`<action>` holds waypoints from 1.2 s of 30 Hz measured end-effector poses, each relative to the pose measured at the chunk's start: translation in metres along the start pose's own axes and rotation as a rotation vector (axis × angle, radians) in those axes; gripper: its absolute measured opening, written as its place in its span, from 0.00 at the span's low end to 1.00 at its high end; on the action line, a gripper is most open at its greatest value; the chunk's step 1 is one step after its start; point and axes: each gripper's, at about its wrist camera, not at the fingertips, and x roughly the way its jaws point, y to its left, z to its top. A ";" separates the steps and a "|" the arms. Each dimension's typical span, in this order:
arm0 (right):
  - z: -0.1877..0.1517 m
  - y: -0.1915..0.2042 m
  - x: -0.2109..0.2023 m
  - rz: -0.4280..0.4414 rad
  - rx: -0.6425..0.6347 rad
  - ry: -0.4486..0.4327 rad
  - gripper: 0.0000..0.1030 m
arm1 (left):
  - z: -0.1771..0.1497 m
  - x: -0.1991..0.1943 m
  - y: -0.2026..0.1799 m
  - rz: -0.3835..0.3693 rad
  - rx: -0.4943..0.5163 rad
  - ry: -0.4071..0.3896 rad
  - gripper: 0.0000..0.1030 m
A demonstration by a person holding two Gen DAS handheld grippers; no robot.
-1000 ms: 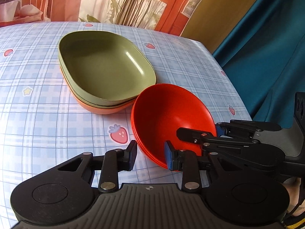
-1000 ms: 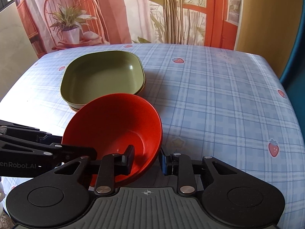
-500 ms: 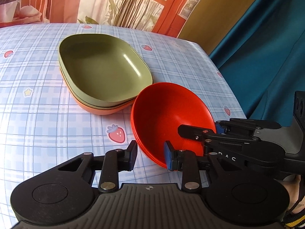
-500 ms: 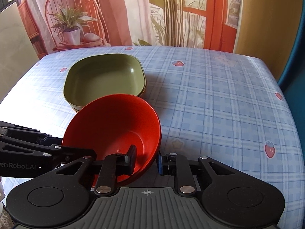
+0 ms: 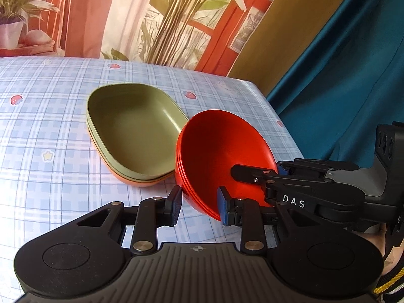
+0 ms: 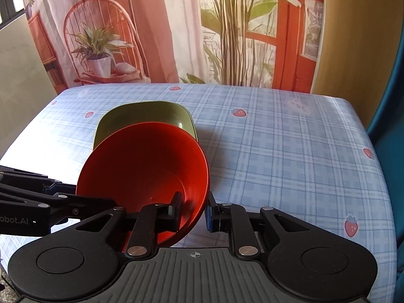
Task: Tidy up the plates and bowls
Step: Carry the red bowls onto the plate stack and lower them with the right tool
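Bowls (image 5: 222,156), red and nested in a stack, are hanging tilted above the table (image 5: 50,131), just beside the plates (image 5: 133,131) and on their right in the left wrist view. The left claw (image 5: 199,203) is gripping the bowls' near rim, one pad outside the stack and the blue pad inside the top bowl. The right claw (image 5: 274,169) is reaching in from the right of the bowls and pinching their right rim. The plates are sitting as a pile on the table, a green one on top, another green under it and an orange one at the bottom. A plaid cloth with strawberries is covering the table. A sleeve cuff is showing at the lower right corner, behind the right claw.

In the right wrist view, the bowls (image 6: 144,169) are overlapping the near edge of the plates (image 6: 149,113) and hiding much of them. The right claw (image 6: 193,212) has just been closing and is clamping the bowls' near rim, left pad inside, blue pad outside. The left claw (image 6: 64,189) is coming in from the left of the bowls and holding their left rim. Beyond the table (image 6: 290,151), a printed backdrop is hanging.
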 end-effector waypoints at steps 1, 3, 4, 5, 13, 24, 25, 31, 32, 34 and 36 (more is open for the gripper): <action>0.004 0.001 0.000 0.002 -0.001 -0.006 0.16 | 0.004 -0.002 0.002 0.001 -0.001 -0.008 0.31; 0.013 0.005 0.002 0.004 -0.005 -0.017 0.16 | 0.012 -0.006 0.005 0.008 0.001 -0.024 0.31; 0.018 0.007 0.003 0.005 -0.009 -0.024 0.16 | 0.016 -0.008 0.008 0.012 -0.001 -0.031 0.31; 0.023 0.010 0.005 0.005 -0.013 -0.030 0.16 | 0.021 -0.010 0.011 0.014 -0.007 -0.037 0.31; 0.058 0.030 0.033 0.027 -0.004 -0.056 0.16 | 0.045 -0.018 0.039 0.050 -0.054 -0.067 0.31; 0.066 0.043 0.079 -0.002 -0.001 0.000 0.15 | 0.047 0.006 0.064 0.082 -0.061 -0.030 0.31; 0.065 0.043 0.083 -0.005 -0.002 0.008 0.15 | 0.047 0.007 0.065 0.087 -0.058 -0.027 0.30; 0.060 0.043 0.098 -0.029 0.002 0.036 0.15 | 0.047 0.015 0.068 0.096 -0.043 -0.012 0.30; 0.060 0.043 0.099 -0.030 0.002 0.037 0.15 | 0.048 0.015 0.068 0.099 -0.041 -0.011 0.30; 0.060 0.043 0.100 -0.030 0.005 0.038 0.15 | 0.050 0.016 0.068 0.106 -0.040 -0.011 0.30; 0.061 0.044 0.101 -0.031 0.004 0.036 0.15 | 0.052 0.016 0.069 0.113 -0.041 -0.015 0.30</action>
